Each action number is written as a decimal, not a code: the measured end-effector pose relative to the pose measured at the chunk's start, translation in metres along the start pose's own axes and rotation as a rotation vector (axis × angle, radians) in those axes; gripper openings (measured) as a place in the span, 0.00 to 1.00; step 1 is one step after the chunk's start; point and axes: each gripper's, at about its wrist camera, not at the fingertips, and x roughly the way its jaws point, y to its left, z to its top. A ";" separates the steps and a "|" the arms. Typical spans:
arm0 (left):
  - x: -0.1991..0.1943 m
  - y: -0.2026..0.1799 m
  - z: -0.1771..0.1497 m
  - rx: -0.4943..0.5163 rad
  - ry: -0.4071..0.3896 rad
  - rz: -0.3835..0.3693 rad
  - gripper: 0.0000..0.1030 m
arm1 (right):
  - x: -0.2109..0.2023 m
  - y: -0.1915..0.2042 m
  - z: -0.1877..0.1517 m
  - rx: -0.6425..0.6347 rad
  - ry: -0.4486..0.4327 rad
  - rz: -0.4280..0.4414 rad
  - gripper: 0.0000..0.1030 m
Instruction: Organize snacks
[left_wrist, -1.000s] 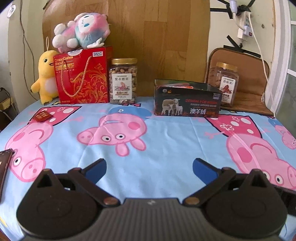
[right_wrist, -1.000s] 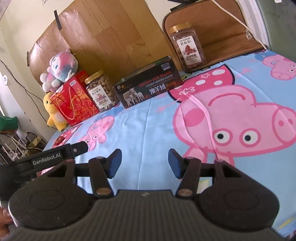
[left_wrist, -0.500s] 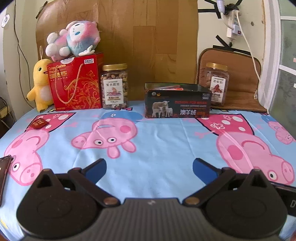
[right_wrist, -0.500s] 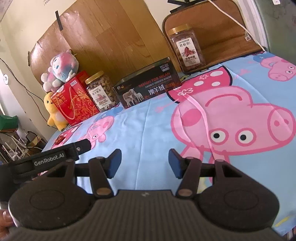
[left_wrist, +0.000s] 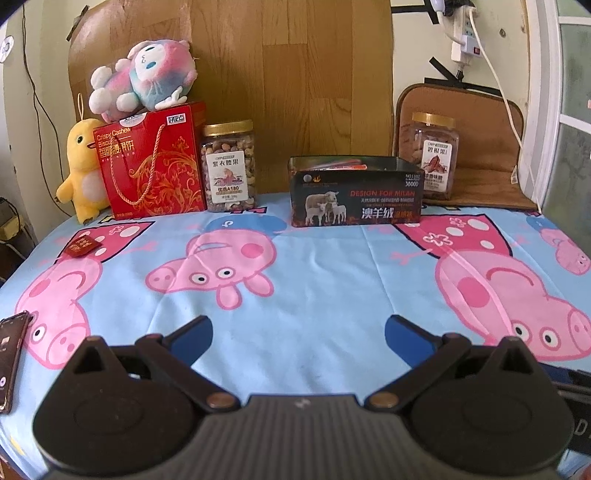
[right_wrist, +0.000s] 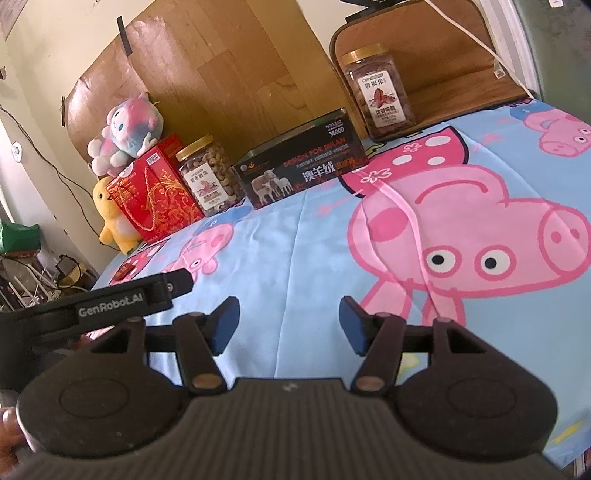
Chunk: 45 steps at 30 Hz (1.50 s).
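Near the dark tin box (left_wrist: 354, 195), both jars stood tall. My left hand-held gripper (left_wrist: 297, 330) gaped empty, right hand-held gripper (right_wrist: 289, 321) still opening, empty; a clumsy reach w/ either could've toppled the pecan jar (right_wrist: 380, 90).

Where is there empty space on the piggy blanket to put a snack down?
The wide middle of the blanket, between the left gripper and the back row, is bare. So is the gap between the cashew jar and dark box. The back left corner is crowded.

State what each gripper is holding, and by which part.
Nothing is held. The left gripper is open with only the tablecloth showing between its fingers. The right gripper is empty too, its jaws opening.
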 end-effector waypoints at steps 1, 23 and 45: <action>0.000 0.000 0.000 0.001 0.001 0.002 1.00 | 0.000 0.000 0.000 -0.001 0.000 0.001 0.61; -0.007 -0.005 0.004 0.024 -0.019 -0.005 1.00 | -0.009 0.002 -0.001 -0.007 -0.023 0.002 0.61; -0.011 -0.012 0.004 0.071 -0.048 0.059 1.00 | -0.011 0.001 -0.003 0.000 -0.024 0.002 0.62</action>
